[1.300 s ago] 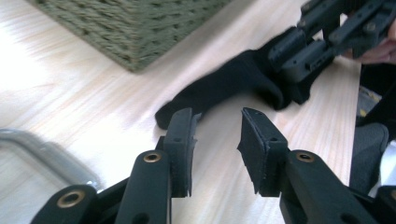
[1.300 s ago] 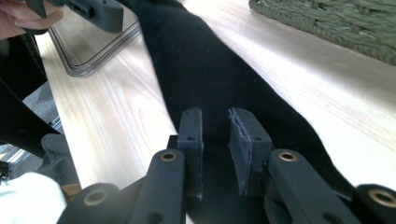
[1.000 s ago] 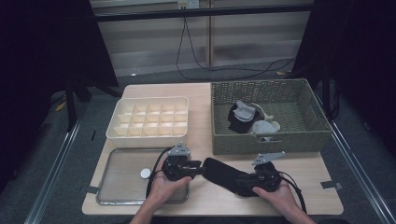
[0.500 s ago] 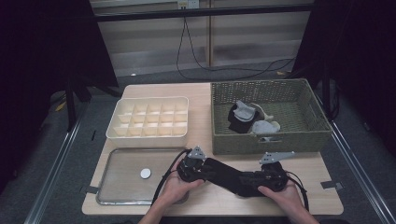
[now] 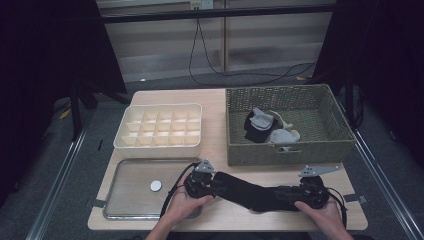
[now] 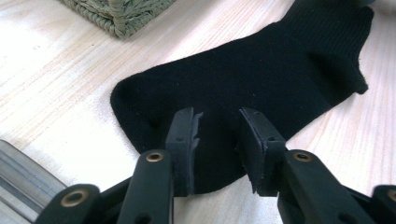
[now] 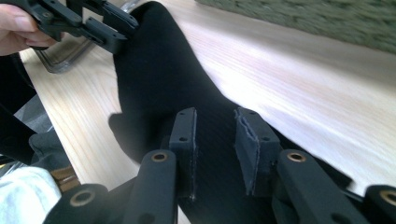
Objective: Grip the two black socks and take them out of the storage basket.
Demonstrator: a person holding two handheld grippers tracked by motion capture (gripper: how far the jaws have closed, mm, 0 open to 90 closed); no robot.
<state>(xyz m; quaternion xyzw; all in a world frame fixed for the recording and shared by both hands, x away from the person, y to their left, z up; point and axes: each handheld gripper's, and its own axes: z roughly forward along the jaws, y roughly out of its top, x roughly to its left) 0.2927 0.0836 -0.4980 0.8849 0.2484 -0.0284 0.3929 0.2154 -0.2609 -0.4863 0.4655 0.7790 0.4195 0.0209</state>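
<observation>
Behind, wicker basket holds rolled socks; divider box empty.

black sock | laid out flat – lengthwise along table's near edge | in front of the basket

No text or label (or number) is readable anywhere.

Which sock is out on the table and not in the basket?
The long black sock, lying flat on the wooden table between the two grippers. The other socks sit bunched inside the woven basket.
</observation>
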